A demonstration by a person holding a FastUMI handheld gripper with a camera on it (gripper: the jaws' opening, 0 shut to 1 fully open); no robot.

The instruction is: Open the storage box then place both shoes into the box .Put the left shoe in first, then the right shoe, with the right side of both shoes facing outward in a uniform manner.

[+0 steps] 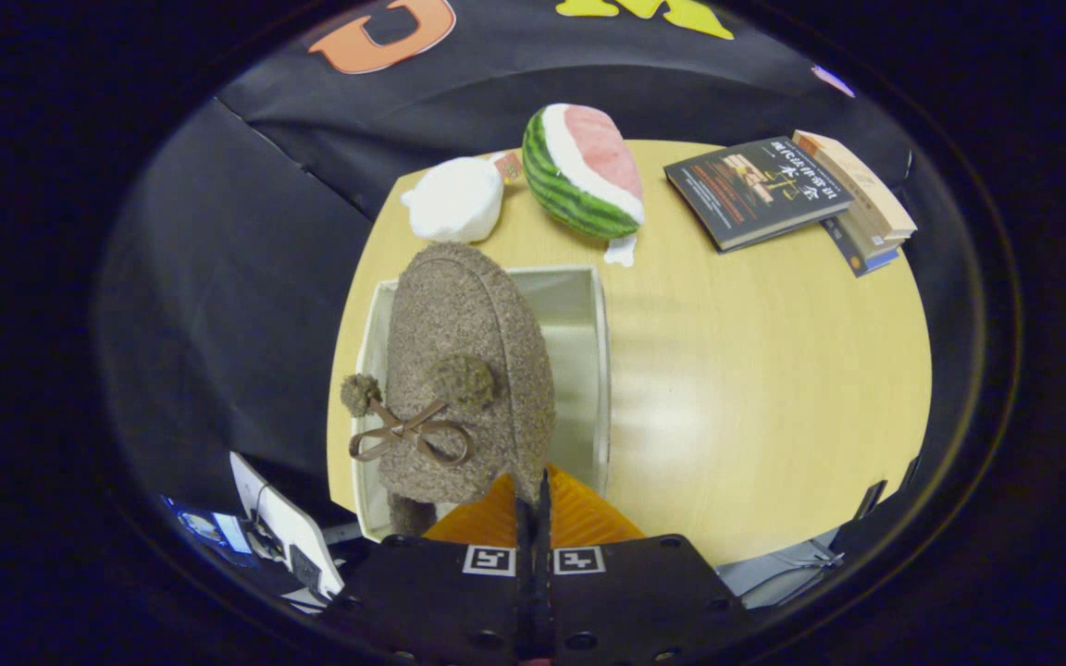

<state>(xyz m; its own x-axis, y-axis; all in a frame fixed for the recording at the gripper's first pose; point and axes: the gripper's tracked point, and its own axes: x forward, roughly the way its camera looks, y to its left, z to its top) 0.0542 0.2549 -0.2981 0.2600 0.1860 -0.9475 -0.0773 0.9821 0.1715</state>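
Shoe (468,370) is the brown fuzzy one w/ a bow and two pom-poms, and I've got it hanging off my gripper (533,504), toe pointing away from me, right over the open box (600,370). It covers most of the box's left half; the pale inside shows bare to the right of it. Fingers are pinched nearly together w/ just a thin edge of the shoe's heel end caught between them, so I read that as a firm-ish clamp on the shoe, not much material in the bite though.

Box sits on the yellow table (755,388). Can't tell if another shoe's already down in there, since this one blocks the view.

Risks, imo: grip's thin, so a jerk could let the shoe slip and drop in crooked. Also it hangs close to the box's left wall, so lowering off-line could snag the rim and tip it. And if I don't check which side faces out, orientation ends up wrong.

Beyond the box: white soft thing (454,199), watermelon plush (584,171), books (792,190) further right, all well apart.
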